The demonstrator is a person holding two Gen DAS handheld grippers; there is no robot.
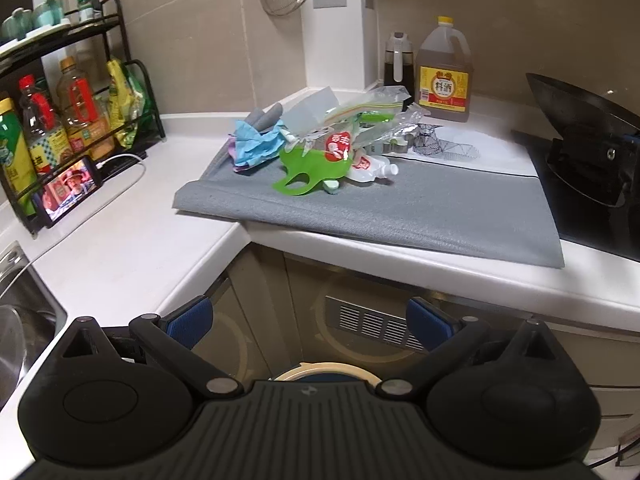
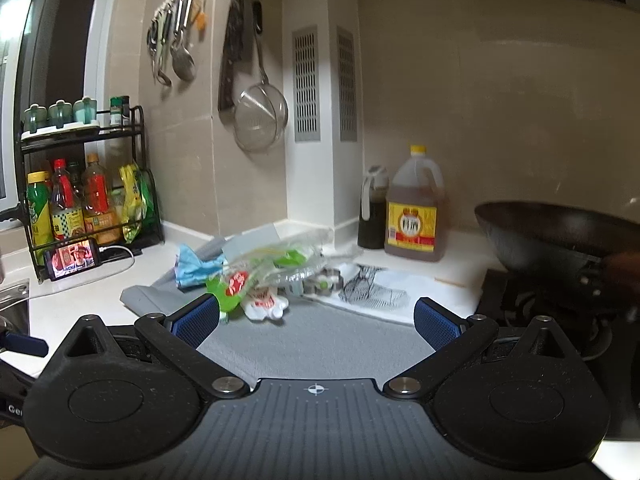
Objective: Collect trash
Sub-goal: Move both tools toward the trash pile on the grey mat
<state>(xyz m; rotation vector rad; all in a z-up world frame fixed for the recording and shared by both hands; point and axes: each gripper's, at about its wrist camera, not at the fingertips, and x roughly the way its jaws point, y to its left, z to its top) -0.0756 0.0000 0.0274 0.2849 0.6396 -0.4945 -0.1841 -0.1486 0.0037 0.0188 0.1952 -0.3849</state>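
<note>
Both hand-held grippers stand wide open and hold nothing. Left hand-held gripper [image 1: 310,320] hangs off the bench edge, over the cabinet front [image 1: 372,320], its blue pads [image 1: 190,318] well apart. Right hand-held gripper [image 2: 316,320] is over the grey mat [image 2: 320,344], jaws equally spread. Ahead of both, on the mat [image 1: 400,208] covering the white bench [image 1: 132,240], lies the trash pile [image 1: 320,144]: a green plastic piece [image 1: 308,168], a crumpled blue glove [image 1: 256,146], a white-and-red pouch [image 1: 370,168] and clear wrappers [image 1: 384,114], all touching. In the right wrist view the pile [image 2: 256,276] sits just beyond the left finger. Farther back stand a cooking-wine jug [image 1: 444,76] and a dark wok [image 1: 576,120] to the right; a condiment rack [image 1: 72,112] and a phone [image 1: 68,190] are far left.
</note>
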